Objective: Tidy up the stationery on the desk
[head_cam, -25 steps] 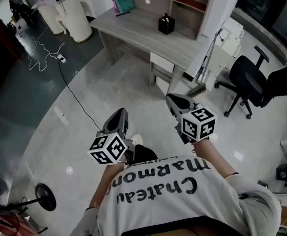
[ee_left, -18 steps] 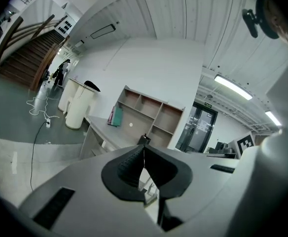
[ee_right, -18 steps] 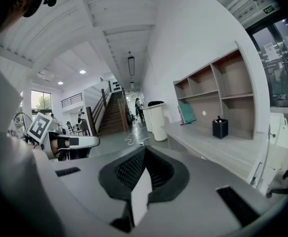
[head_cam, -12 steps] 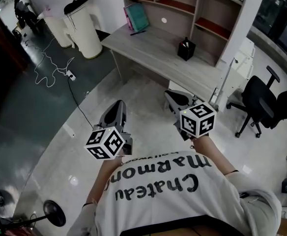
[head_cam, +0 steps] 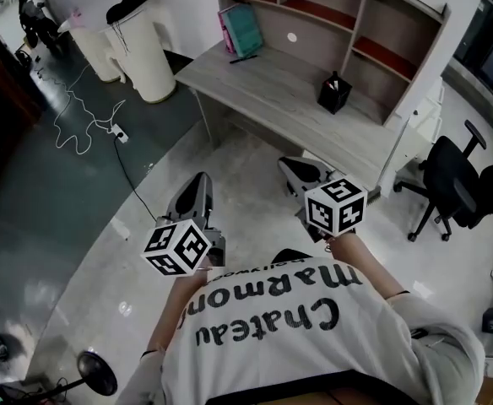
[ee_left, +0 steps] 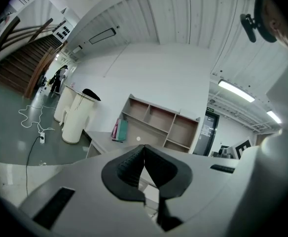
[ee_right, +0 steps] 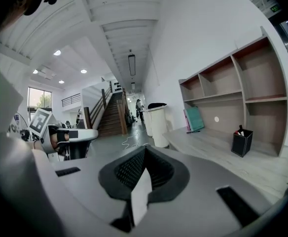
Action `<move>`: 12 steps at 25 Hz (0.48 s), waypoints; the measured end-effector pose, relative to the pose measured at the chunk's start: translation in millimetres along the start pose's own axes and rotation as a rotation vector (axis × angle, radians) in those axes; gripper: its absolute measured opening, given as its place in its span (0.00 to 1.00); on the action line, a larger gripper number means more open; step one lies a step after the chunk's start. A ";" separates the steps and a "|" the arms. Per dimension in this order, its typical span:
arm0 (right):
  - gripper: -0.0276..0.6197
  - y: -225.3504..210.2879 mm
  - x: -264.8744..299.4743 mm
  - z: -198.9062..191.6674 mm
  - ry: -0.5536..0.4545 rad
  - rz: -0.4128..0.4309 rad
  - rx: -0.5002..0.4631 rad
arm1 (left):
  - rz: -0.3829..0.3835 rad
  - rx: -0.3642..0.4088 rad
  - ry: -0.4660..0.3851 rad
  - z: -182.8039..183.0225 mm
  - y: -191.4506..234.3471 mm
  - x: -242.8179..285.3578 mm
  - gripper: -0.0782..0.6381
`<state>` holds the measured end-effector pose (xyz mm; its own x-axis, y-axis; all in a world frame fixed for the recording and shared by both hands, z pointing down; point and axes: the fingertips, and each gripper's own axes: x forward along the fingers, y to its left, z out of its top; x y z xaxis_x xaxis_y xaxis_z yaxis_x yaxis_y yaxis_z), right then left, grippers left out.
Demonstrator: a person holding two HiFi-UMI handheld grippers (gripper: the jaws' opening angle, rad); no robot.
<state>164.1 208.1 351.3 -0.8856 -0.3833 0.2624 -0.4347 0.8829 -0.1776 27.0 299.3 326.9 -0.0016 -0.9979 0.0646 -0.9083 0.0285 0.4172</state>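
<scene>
A grey desk [head_cam: 289, 91] stands ahead across the floor, under a wooden shelf unit [head_cam: 339, 11]. On it are a black pen holder [head_cam: 334, 93] with pens, teal and pink books [head_cam: 241, 28] leaning at its left end, and a dark pen [head_cam: 244, 57] lying beside the books. My left gripper [head_cam: 200, 184] and right gripper [head_cam: 290, 169] are held at waist height over the floor, well short of the desk. Both are shut with nothing between the jaws. The right gripper view shows the pen holder [ee_right: 241, 142] and the books [ee_right: 194, 118]. In the left gripper view the books [ee_left: 119, 130] are small and far.
Two white bins [head_cam: 137, 40] stand left of the desk. A cable and power strip [head_cam: 116, 133] lie on the floor at left. A black office chair [head_cam: 453, 180] is at right. A staircase [ee_right: 112, 115] rises far behind.
The desk and shelves have come closer and fuller into the head view as the person steps towards them. Both grippers stay shut at the same height.
</scene>
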 end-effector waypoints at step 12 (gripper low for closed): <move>0.07 -62.2 73.8 -2.3 0.048 -0.012 0.057 | 0.033 -0.026 0.054 -13.2 45.4 69.5 0.13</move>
<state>126.1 125.5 383.9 -0.8718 -0.3795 0.3098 -0.4555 0.8608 -0.2272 -8.8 232.0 362.3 -0.0081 -0.9919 0.1270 -0.8969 0.0634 0.4377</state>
